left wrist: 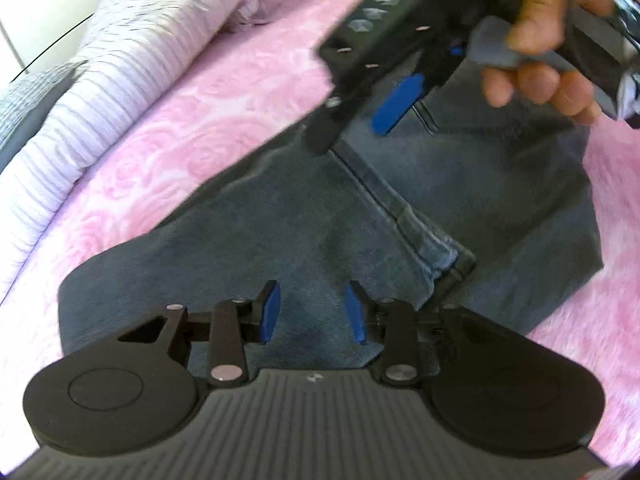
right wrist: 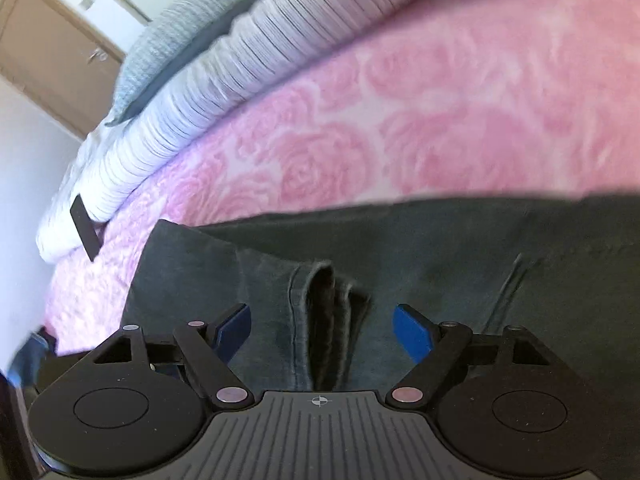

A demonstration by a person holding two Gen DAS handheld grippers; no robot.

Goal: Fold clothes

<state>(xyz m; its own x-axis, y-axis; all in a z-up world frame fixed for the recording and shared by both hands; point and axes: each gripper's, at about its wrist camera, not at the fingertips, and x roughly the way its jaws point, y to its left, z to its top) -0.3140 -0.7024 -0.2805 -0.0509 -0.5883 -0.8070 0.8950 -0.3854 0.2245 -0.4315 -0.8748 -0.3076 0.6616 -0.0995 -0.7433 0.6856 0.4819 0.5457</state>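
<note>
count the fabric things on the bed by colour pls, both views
pink: 1, the rose-patterned blanket
pale lilac striped: 1, the duvet
grey knit: 1, the cushion
dark blue-grey denim: 1, the jeans
total: 4

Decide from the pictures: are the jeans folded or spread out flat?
Folded. The jeans lie doubled on the pink blanket, a hem edge stacked on top of the denim.
</note>
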